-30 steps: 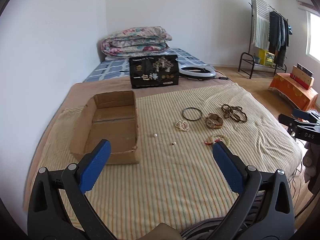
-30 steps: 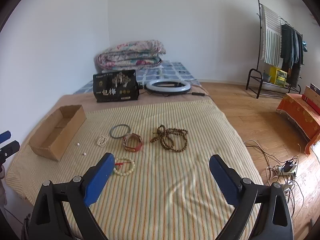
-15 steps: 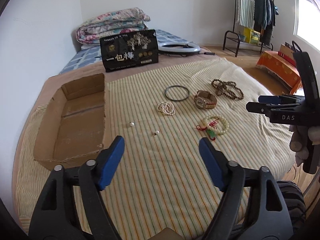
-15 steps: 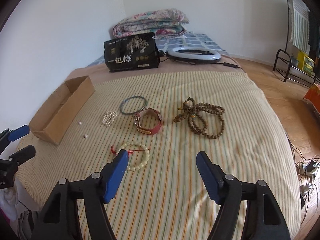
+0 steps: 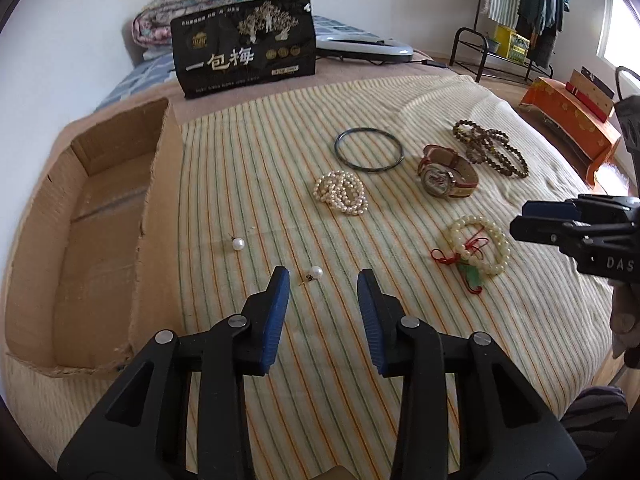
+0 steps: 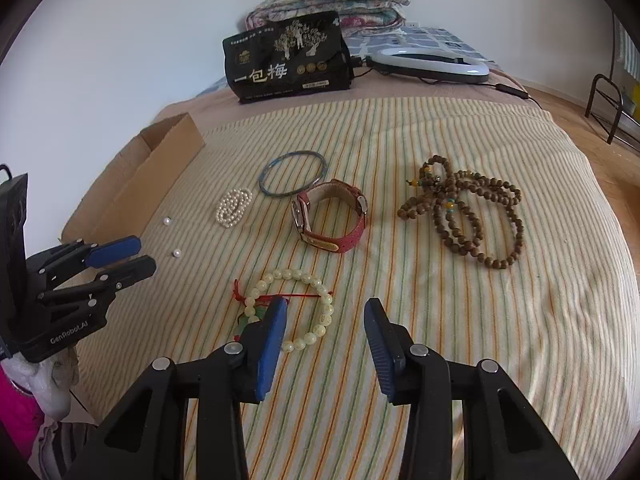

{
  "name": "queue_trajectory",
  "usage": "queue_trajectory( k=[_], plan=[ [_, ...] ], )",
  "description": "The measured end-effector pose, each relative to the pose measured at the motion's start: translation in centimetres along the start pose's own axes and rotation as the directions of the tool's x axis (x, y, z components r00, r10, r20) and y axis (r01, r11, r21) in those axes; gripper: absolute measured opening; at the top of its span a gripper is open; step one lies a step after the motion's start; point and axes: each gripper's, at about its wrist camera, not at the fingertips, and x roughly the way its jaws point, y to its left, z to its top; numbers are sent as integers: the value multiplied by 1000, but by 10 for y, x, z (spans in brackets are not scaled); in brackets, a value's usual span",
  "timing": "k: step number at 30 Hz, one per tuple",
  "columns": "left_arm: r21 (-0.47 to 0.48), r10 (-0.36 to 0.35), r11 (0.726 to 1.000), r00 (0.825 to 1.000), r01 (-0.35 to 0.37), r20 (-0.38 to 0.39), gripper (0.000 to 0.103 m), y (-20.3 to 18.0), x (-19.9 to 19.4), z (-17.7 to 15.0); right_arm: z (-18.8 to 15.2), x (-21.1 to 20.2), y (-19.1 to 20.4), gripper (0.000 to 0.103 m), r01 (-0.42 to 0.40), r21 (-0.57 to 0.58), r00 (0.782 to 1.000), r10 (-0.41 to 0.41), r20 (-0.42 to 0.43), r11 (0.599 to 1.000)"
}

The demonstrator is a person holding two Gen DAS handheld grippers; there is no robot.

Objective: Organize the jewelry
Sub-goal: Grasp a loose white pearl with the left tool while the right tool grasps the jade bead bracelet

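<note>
Over the striped bed (image 5: pixel 400 92), the left gripper (image 5: pixel 323 280), jaws closing on nothing, frames a pearl earring (image 5: pixel 314 273) just ahead; the right gripper (image 6: pixel 326 306), jaws also closing empty, straddles the pale bead bracelet (image 6: pixel 294 308).

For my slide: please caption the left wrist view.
Left gripper closing, nothing between its jaws, near a pearl earring.

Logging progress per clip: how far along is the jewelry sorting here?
Nothing is done: the brown cardboard box is empty. In hand: nothing held; the left gripper is closing near a loose white pearl earring, the right gripper over the cream bead bracelet with red cord. All pieces remain on the striped bedspread.
</note>
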Motion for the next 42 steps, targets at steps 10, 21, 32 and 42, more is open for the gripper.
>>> queue_trajectory(
  k=[10, 21, 32, 42],
  plan=[
    [-35, -23, 999, 999, 22, -29, 22, 5, 25, 2, 2, 14, 7, 36, 0, -30, 1000, -1, -19, 1000],
    [-36, -42, 999, 999, 41, -34, 13, 5, 36, 2, -3, 26, 10, 31, 42, -54, 998, -45, -51, 998],
    [-38, -47, 998, 998, 46, -29, 6, 4, 37, 0, -6, 29, 7, 5, 66, -75, 995, -71, -66, 995],
    [-47, -65, 997, 998, 65, 1, 6, 1, 15, -1, -8, 3, 8, 5, 42, -42, 999, -42, 5, 998]
  ],
)
